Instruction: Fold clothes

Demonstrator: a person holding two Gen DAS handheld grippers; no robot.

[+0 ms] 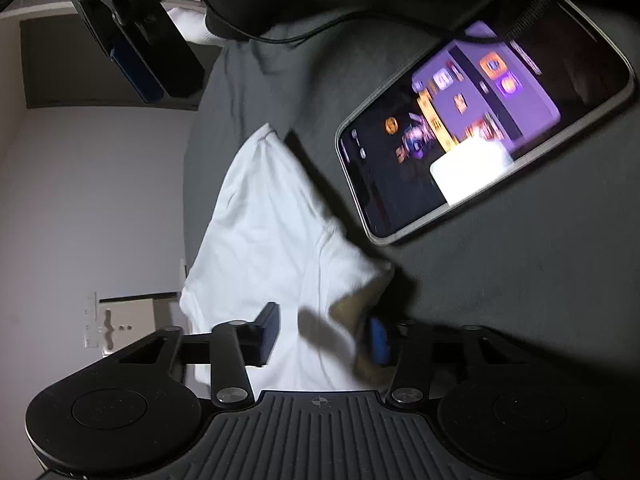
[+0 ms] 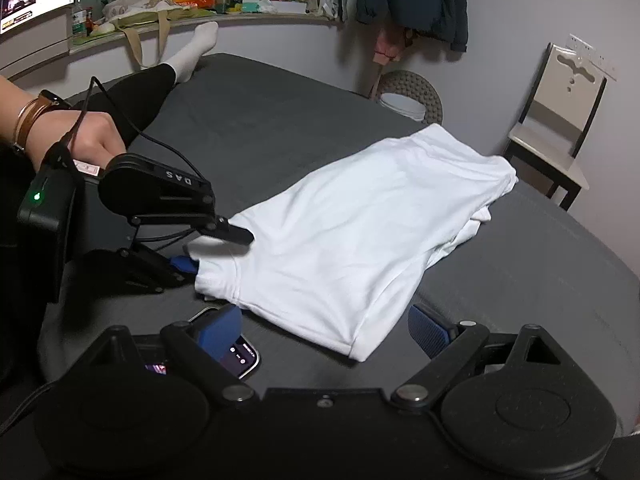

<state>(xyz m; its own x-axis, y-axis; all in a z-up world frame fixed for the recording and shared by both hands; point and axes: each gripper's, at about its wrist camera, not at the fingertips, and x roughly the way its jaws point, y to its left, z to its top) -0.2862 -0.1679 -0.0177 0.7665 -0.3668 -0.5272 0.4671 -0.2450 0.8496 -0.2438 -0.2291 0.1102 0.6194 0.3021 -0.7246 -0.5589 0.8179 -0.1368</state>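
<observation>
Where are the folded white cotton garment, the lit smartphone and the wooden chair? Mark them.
folded white cotton garment [image 2: 352, 240], right wrist view, middle panel.
lit smartphone [image 1: 480, 128], left wrist view, screen.
wooden chair [image 2: 560, 100], right wrist view, backrest.

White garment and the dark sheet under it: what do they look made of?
White garment: soft matte knit, probably cotton jersey; it drapes limply and shows stitched hems. Dark sheet: smooth matte grey fabric, pulled fairly flat with faint creases; the fibre can't be told.
</observation>
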